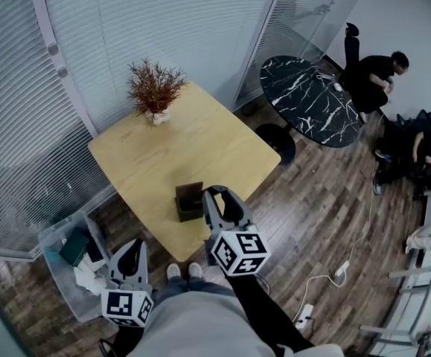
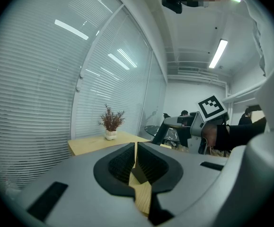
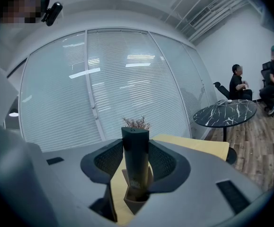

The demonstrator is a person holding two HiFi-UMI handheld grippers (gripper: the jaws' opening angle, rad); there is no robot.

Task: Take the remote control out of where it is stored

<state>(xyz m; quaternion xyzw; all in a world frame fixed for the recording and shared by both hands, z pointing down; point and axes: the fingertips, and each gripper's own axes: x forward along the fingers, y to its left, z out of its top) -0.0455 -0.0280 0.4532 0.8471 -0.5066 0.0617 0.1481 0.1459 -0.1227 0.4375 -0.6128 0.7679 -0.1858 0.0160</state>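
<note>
Our right tongs (image 3: 136,145) stood apart with the remote control (image 3: 135,167) upright between them, its foot in a dark holder (image 3: 136,202); we saw no firm grip. Our left tongs (image 2: 135,148), beside them, were together and empty. Beyond both, a potted plant (image 1: 155,88) stood on the wooden table (image 1: 200,143).

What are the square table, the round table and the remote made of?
Square table: pale yellow, matt, so wood or wood-look laminate. Round table: black with white veins, so marble or an imitation. Remote control: dark, smooth, matt, so probably plastic.
</note>
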